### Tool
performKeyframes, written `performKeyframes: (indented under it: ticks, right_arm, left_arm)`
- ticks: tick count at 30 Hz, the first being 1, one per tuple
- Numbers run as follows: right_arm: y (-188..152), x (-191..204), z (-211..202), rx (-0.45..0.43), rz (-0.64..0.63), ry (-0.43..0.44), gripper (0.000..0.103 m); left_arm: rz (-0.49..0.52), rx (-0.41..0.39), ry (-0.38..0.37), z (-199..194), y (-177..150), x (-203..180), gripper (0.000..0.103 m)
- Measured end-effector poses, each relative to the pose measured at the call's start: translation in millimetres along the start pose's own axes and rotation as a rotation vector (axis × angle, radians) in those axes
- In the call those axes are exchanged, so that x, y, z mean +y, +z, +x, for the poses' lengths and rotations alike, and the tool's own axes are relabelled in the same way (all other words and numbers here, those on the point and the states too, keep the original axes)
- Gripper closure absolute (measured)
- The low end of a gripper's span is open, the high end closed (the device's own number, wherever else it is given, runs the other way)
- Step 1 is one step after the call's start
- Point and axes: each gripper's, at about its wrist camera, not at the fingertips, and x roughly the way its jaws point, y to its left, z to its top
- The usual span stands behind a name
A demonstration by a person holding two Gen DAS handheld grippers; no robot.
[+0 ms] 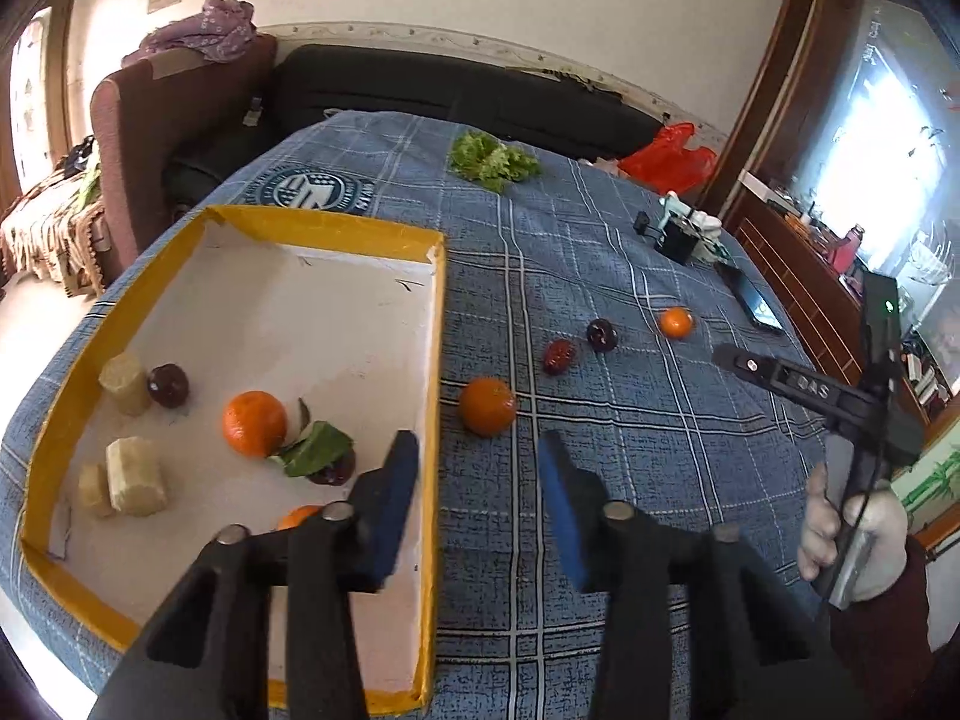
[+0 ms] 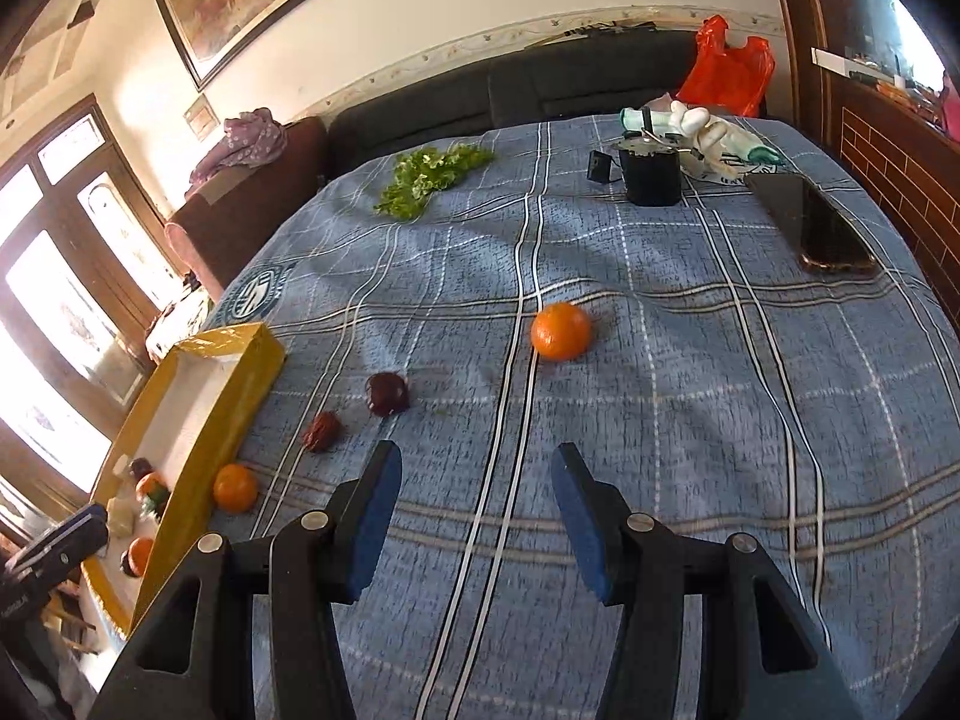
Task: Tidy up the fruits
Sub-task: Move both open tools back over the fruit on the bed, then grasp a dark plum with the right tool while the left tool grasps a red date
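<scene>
A yellow-rimmed box (image 1: pixel 438 324) lies at the table's left; it also shows in the right wrist view (image 2: pixel 240 396). Inside are an orange (image 1: pixel 254 423), a dark plum (image 1: pixel 168 384), leaves over another dark fruit (image 1: pixel 318 450) and pale cut chunks (image 1: pixel 137 476). On the cloth lie an orange (image 1: pixel 487 406) beside the box, a red date (image 1: pixel 559 355), a dark plum (image 1: pixel 602 335) and a far orange (image 1: pixel 676 322), which is also in the right wrist view (image 2: pixel 561 330). My left gripper (image 1: pixel 477 450) is open and empty over the box's right rim. My right gripper (image 2: pixel 477 462) is open and empty above the cloth.
Lettuce (image 1: pixel 492 161) lies at the far side of the table. A phone (image 2: pixel 810 222), a black cup (image 2: pixel 651 171) and a small black clip (image 2: pixel 600 167) stand at the far right. A red bag (image 2: pixel 726 66) sits on the sofa behind.
</scene>
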Motion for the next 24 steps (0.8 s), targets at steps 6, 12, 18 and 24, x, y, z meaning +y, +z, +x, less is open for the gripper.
performKeyframes:
  ticks: [6,12,18,24]
  right_arm:
    - [16.1,28.2,40.9,0.045,-0.062,0.020,0.047]
    - [23.6,57.0,83.2,0.079,-0.161,-0.006,0.046]
    - [19.0,61.0,104.3,0.118,-0.184,0.004,0.068]
    - [17.0,56.8,101.3,0.099,-0.165,0.008,0.074]
  left_arm:
    - [0.016,0.027,-0.006,15.6,2.0,-4.8,0.066]
    - [0.039,0.041,-0.011,24.0,9.6,-7.1,0.066]
    - [0.072,0.057,-0.023,39.1,20.8,-18.4,0.066]
    - [0.125,0.098,-0.025,68.8,35.7,-40.2,0.066]
